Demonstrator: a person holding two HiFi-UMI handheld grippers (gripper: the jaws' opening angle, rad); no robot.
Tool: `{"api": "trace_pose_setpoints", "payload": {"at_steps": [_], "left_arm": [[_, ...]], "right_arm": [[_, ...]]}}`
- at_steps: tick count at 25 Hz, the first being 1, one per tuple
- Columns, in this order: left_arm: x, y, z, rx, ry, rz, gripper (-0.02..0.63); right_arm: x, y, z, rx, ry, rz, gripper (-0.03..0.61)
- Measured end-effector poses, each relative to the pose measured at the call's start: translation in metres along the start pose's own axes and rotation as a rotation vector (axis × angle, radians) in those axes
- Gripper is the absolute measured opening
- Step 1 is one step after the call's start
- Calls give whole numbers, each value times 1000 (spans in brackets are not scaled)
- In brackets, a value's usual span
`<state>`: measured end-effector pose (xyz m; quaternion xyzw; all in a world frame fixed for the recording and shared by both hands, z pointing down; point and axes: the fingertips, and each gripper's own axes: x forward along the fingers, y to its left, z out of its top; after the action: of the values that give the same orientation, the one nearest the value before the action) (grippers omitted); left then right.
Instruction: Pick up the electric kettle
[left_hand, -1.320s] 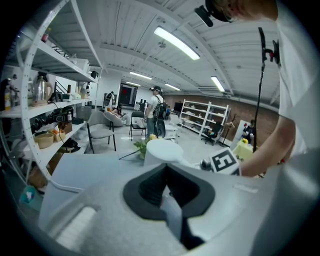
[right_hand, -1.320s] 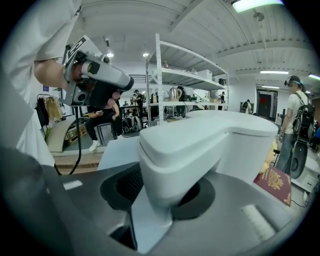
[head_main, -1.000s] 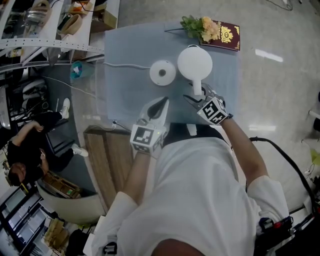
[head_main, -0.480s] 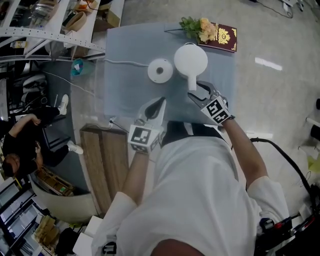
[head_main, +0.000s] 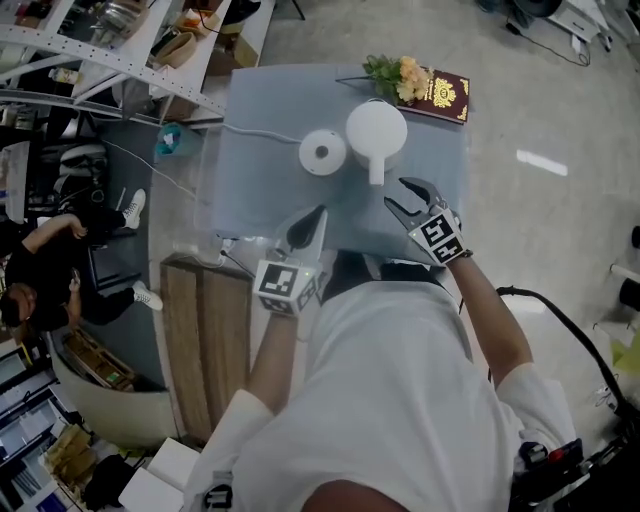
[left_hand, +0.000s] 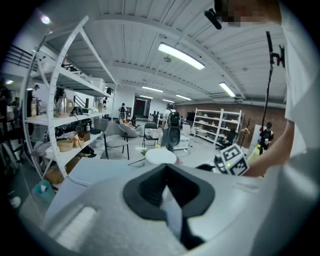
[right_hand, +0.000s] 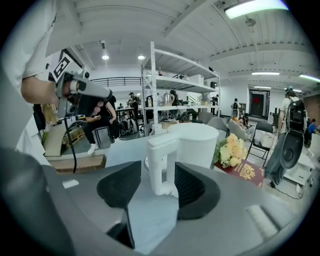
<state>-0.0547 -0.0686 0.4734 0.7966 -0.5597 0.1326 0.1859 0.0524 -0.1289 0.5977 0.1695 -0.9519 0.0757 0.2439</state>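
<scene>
The white electric kettle (head_main: 376, 126) stands on the grey table (head_main: 445, 180), off its round base (head_main: 322, 152), with its handle (head_main: 377, 170) towards me. In the right gripper view the handle (right_hand: 159, 160) stands upright just beyond the jaw tips, in line with the gap. My right gripper (head_main: 403, 198) is open and its jaws are closing, with nothing between the pads. My left gripper (head_main: 319, 214) hovers near the table's near edge, left of the kettle, its jaws shut on nothing. In the left gripper view the kettle's top (left_hand: 160, 156) shows ahead.
A maroon book (head_main: 438, 95) and yellow flowers (head_main: 395, 68) lie behind the kettle. A white cord (head_main: 250, 131) runs left from the base. A wooden bench (head_main: 205, 330) stands at the table's left; shelves and a seated person (head_main: 40, 290) are farther left.
The right gripper has drawn back and to the right, away from the kettle handle. The left gripper has pulled back a little towards me. The kettle has not moved.
</scene>
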Motion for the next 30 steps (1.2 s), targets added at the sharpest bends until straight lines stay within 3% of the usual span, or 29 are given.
{"api": "trace_pose_setpoints", "payload": {"at_steps": [2,8,15,18,30], "left_arm": [[-2,-5,-3,-7,-6,7,3],[-1,-19,-5,-11,-20,15,3],[-16,-27,7,17,-33,31,3],[-21,-29,11,32,-38,21,3],[-47,-26,7,97,-29,-100,3]], "right_arm": [[-14,-2,8,24,-19,-22,208],[-50,-8,26,82,-63,-70,94],[-73,-4,35,103,-93,-89,75],[-79,-3,35,113,-105,-113,21],[-100,36,48,142,-137,-243,5]]}}
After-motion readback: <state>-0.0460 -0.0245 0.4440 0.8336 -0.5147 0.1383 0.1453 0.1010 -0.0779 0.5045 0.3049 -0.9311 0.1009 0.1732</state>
